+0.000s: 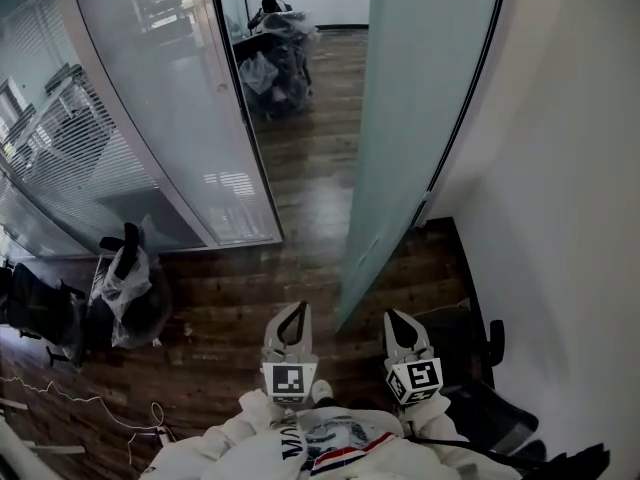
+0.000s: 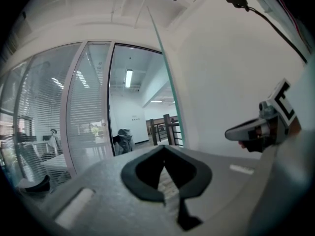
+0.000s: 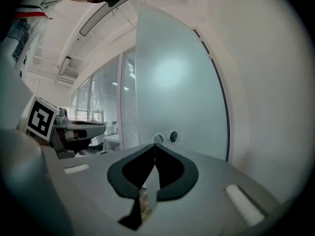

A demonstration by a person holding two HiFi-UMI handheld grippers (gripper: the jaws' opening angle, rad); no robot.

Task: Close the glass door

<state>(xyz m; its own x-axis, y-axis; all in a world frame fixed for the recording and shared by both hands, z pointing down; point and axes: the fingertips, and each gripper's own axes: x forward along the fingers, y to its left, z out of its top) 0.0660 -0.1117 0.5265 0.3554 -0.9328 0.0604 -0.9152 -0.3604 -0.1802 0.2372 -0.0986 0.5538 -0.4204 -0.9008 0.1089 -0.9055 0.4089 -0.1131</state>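
**Door stands open, both tongs shut and empty**

In the head view, we see the frosted glass door (image 1: 420,118) swung open close along the white wall (image 1: 570,168), over a dark wood floor (image 1: 230,288). Left of the door stands a glass partition (image 1: 150,98) with blinds, and the doorway gapes between them. The left gripper (image 1: 292,313) and the right gripper (image 1: 398,320) are held out side by side near the door's lower free corner, one on either side of it.

In the left gripper view, our left jaws meet tip to tip with nothing between them. The door's thin edge (image 2: 162,73) rises just ahead, with the open room to its left.

In the right gripper view, the right jaws are likewise pressed together and hold nothing. They face the door's broad panel, with two round fittings (image 3: 173,136) just beyond the tips.
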